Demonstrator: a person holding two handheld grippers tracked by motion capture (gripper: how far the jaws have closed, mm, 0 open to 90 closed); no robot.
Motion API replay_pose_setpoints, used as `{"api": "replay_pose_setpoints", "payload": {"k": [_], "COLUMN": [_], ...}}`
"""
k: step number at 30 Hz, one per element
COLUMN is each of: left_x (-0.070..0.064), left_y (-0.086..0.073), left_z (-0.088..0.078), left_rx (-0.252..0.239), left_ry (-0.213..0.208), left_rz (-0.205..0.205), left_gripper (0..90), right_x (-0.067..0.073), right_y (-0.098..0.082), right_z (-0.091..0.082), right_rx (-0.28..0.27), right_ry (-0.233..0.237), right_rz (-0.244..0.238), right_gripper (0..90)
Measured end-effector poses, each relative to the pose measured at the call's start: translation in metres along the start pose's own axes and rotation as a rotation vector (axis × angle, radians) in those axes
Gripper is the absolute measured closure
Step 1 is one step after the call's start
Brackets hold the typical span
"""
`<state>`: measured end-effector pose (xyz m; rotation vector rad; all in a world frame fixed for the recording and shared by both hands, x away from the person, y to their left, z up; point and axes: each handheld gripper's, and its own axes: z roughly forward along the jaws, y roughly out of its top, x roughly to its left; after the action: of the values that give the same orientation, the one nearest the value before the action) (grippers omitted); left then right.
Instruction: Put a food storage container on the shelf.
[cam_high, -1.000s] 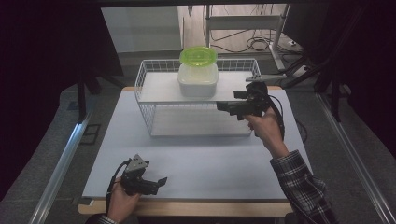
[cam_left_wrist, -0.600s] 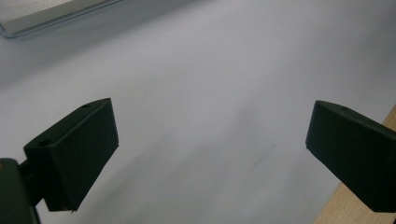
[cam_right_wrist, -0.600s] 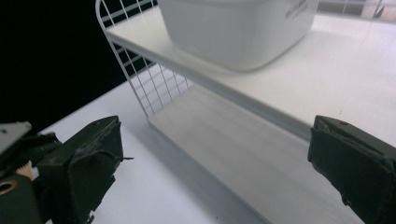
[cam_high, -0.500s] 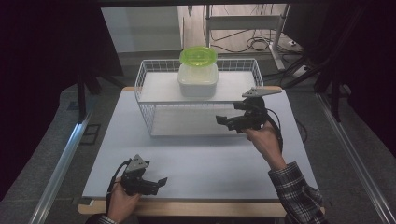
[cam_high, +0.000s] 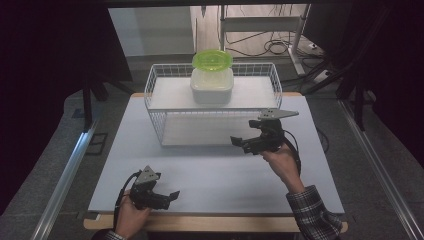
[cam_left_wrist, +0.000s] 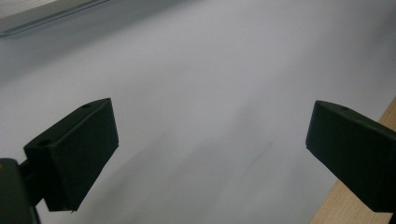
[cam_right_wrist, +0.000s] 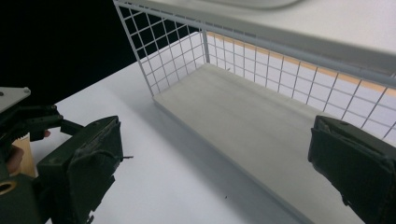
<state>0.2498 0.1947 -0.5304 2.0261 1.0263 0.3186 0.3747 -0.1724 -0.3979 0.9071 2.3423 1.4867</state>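
Right gripper (cam_high: 239, 142) is seen in the high view drawn back from the wire basket (cam_high: 160, 131), now held just off the basket's front face at about 4 o'clock of the table; a second ago it was higher and nearer the white container (cam_high: 212, 86). Nothing is carried between its jaws. The container stands on the basket's upper shelf toward 12 o'clock, with the green lid (cam_high: 212, 59) lying on top of it. Left gripper (cam_high: 170, 195) is kept low at 7 o'clock near the table's front edge, unchanged over the same second.

Left gripper view: jaws are spread wide over the bare white table (cam_left_wrist: 210, 84), nothing between them. A wooden edge is glimpsed at 4 o'clock.

Right gripper view: jaws stand wide apart and empty, aimed at the basket's lower shelf (cam_right_wrist: 252, 116). The left gripper (cam_right_wrist: 32, 122) is picked out at 9 o'clock, somewhat dim.

Judged from this: the container has probably just been set down and released, so the placing step looks done and the right hand is being retired.
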Motion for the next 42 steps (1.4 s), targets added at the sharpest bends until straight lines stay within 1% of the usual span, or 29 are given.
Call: {"api": "replay_pose_setpoints", "payload": {"k": [2, 5, 12, 16, 18, 21, 26, 31, 37, 42], "left_x": [0.0, 0.0, -0.001, -0.002, -0.002, -0.002, -0.002, -0.003, -0.003, -0.004], "left_y": [0.0, 0.0, 0.001, 0.001, 0.001, 0.001, 0.001, 0.001, 0.001, 0.001], "left_z": [0.0, 0.0, -0.001, -0.002, -0.002, -0.002, -0.002, -0.001, -0.001, 0.0], "left_rx": [0.001, -0.001, -0.009, -0.017, -0.018, -0.019, -0.019, -0.018, -0.016, -0.01], "left_ry": [-0.001, -0.005, -0.011, -0.014, -0.014, -0.016, -0.015, -0.015, -0.016, -0.017], "left_rz": [0.003, 0.004, 0.015, 0.017, 0.017, 0.016, 0.025, 0.024, 0.023, 0.03], "left_gripper": [2.2, 2.2, 2.2, 2.1, 2.1, 2.1, 2.1, 2.1, 2.0, 2.0], "right_x": [0.0, 0.002, 0.007, 0.009, 0.009, 0.011, 0.014, 0.017, 0.017, 0.017], "right_y": [-0.004, -0.01, -0.025, -0.035, -0.039, -0.046, -0.053, -0.063, -0.077, -0.087], "right_z": [0.001, 0.0, -0.006, -0.009, -0.01, -0.012, -0.016, -0.018, -0.019, -0.022], "right_rx": [0.017, 0.02, 0.035, 0.035, 0.041, 0.053, 0.059, 0.057, 0.081, 0.101], "right_ry": [0.002, -0.008, -0.024, -0.044, -0.05, -0.068, -0.073, -0.083, -0.102, -0.121], "right_rz": [-0.01, -0.021, -0.023, -0.03, -0.026, -0.033, -0.041, -0.032, -0.035, -0.039], "right_gripper": [3.5, 3.5, 0.1, 0.0, 0.0, 0.0, 0.0, 0.0, 0.0, 0.0]}}
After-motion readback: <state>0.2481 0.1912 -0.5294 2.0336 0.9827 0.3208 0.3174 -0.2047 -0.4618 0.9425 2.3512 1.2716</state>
